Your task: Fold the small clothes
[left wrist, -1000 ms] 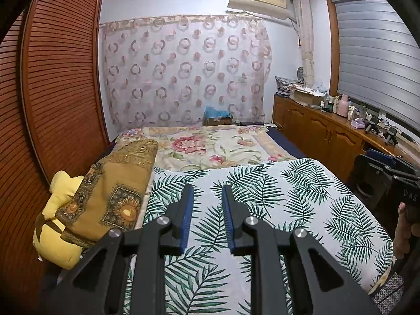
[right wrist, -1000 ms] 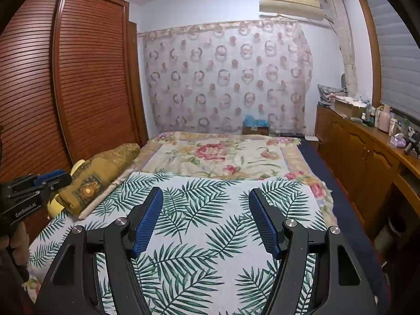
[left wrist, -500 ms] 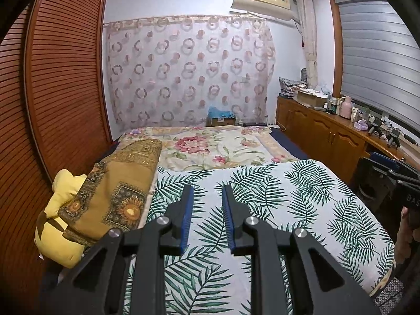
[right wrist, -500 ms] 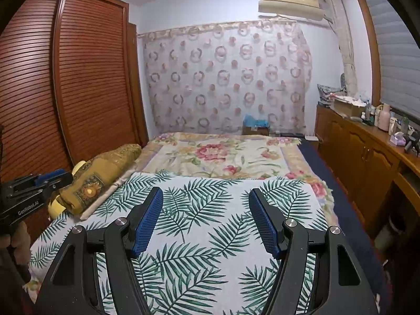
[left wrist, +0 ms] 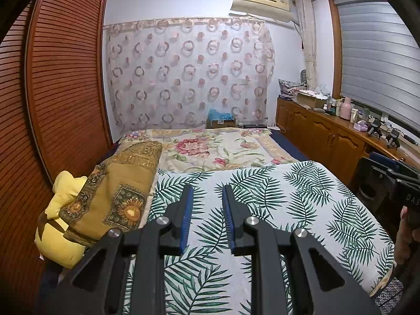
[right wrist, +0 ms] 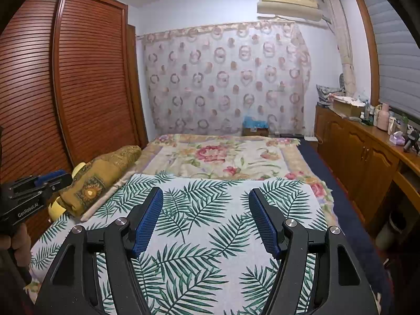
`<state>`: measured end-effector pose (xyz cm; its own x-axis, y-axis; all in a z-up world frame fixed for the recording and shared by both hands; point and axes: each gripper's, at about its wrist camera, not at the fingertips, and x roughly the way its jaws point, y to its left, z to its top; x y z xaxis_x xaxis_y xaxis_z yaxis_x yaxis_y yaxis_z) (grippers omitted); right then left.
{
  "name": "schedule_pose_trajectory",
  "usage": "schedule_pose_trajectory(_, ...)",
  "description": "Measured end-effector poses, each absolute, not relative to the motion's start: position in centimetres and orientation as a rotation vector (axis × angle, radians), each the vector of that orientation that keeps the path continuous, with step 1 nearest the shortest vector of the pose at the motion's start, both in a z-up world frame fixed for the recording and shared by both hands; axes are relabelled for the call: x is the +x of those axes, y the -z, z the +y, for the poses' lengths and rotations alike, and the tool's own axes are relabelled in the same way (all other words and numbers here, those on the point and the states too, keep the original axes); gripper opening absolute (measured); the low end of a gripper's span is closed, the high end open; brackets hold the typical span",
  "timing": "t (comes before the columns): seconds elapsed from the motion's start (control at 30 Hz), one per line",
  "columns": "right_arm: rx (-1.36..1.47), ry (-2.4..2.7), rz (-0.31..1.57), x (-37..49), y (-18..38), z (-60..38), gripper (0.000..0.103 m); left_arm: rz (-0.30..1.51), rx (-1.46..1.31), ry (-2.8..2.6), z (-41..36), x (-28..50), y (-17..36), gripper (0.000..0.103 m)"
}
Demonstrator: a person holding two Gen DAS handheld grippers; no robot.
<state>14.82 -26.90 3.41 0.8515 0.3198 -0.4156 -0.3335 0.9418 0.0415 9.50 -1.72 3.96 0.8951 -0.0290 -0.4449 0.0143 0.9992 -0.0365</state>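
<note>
While left hand-held gripper (left wrist: 207, 187) hangs parted, leaf-print sheet (left wrist: 288, 197) lies beneath.

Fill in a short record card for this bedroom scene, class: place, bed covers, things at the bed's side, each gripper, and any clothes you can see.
place: bedroom with a bed
near cover: leaf-print sheet
far cover: flowered blanket
left edge of bed: brown patterned cushion lying on a yellow soft toy
left gripper: narrow gap, nothing between the pads
right gripper: wide open, empty
small clothes: none in view
right wall: wooden cabinet
</note>
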Motion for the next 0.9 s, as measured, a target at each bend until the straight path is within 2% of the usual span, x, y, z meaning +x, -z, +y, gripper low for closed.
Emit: schedule_pose_trajectory(0.9,-0.029,-0.344,0.428,14.79,-3.18,-27.07,0.07,0.449,-0.027,0.017,-1.58,9.3,-4.65,0.021)
